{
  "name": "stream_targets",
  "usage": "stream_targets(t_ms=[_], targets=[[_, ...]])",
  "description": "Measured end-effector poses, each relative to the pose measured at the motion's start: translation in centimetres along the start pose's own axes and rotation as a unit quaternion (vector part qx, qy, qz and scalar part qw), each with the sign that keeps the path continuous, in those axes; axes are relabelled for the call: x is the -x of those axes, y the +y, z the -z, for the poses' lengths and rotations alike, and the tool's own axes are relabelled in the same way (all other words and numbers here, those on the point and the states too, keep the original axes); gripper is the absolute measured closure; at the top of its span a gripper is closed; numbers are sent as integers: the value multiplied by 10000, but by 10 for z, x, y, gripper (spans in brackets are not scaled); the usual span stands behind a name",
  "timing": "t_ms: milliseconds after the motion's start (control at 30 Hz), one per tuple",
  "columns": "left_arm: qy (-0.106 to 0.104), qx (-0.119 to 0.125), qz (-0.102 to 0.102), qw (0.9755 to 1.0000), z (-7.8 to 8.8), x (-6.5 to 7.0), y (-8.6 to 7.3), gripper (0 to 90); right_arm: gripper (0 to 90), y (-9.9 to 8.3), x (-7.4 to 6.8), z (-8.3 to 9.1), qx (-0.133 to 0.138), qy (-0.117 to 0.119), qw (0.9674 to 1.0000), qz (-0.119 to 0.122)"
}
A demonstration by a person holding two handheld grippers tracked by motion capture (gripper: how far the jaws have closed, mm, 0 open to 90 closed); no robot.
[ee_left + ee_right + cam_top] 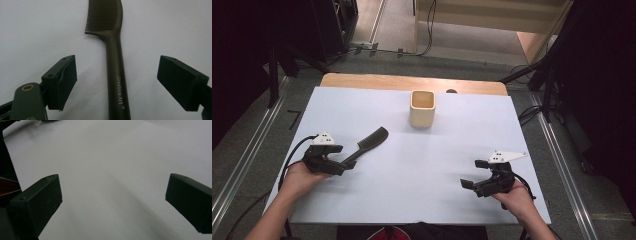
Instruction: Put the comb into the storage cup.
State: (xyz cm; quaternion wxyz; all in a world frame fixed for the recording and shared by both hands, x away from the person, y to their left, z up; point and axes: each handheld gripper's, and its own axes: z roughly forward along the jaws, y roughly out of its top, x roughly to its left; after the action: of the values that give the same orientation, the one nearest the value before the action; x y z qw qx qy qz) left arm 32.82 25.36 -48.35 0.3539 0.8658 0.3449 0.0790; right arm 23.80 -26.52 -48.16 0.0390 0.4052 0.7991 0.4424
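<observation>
I see a slim, dark brown plastic comb (pixel 113 47) lying flat on the white table sheet (pixel 422 165), toothed end pointing toward a square cream cup (pixel 422 108) farther back. My left gripper (pixel 117 82) straddles the comb's handle, jaws wide, pads clear of it on both sides. It looks light, stiff and smooth, likely slippery; I would pinch mid-handle, near the printed lettering. My right gripper (pixel 112 202) rests wide open over bare sheet, holding nothing.

Left claw (pixel 346 161) seemingly straddles the black comb (pixel 368 143) handle; beige cup (pixel 422 108) stands beyond.
</observation>
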Motion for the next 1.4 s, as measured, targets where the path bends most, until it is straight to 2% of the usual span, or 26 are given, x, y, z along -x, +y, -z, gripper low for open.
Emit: stream_targets(t_ms=[100,167,200,267,367,567,733,800,867,1133,1267,1400], targets=[[25,-122,-76,9999,-3,1,-3,198,0,0,0,0,0,-3,10000,0],[-76,-192,-123,9997,-5,1,-5,220,0,0,0,0,-7,-6,10000,3],[-51,-231,-188,9995,-6,3,-6,242,0,0,0,0,-5,-17,10000,8],[39,-213,-309,9993,-7,5,-9,246,0,0,0,0,5,-28,10000,9],[84,-181,-339,9992,-7,5,-11,255,0,0,0,0,3,-34,10000,11],[437,-96,-458,9979,-9,12,-14,316,0,0,0,0,-15,-20,10000,4],[523,52,-361,9980,-8,12,-17,372,0,0,0,-1,-18,-13,10000,-25],[568,42,-408,9975,-8,13,-18,391,0,0,0,-1,-30,-13,10000,7],[601,73,-336,9976,-9,15,-18,399,0,0,0,-1,-38,-18,10000,5],[565,35,-395,9976,-8,21,-18,563,0,0,0,-1,-35,-24,10000,4],[561,24,-273,9980,-8,21,-17,601,0,0,0,-2,-44,-18,10000,3],[597,-2,-279,9978,-9,22,-15,670,0,0,0,-2,-44,-13,10000,-1]])
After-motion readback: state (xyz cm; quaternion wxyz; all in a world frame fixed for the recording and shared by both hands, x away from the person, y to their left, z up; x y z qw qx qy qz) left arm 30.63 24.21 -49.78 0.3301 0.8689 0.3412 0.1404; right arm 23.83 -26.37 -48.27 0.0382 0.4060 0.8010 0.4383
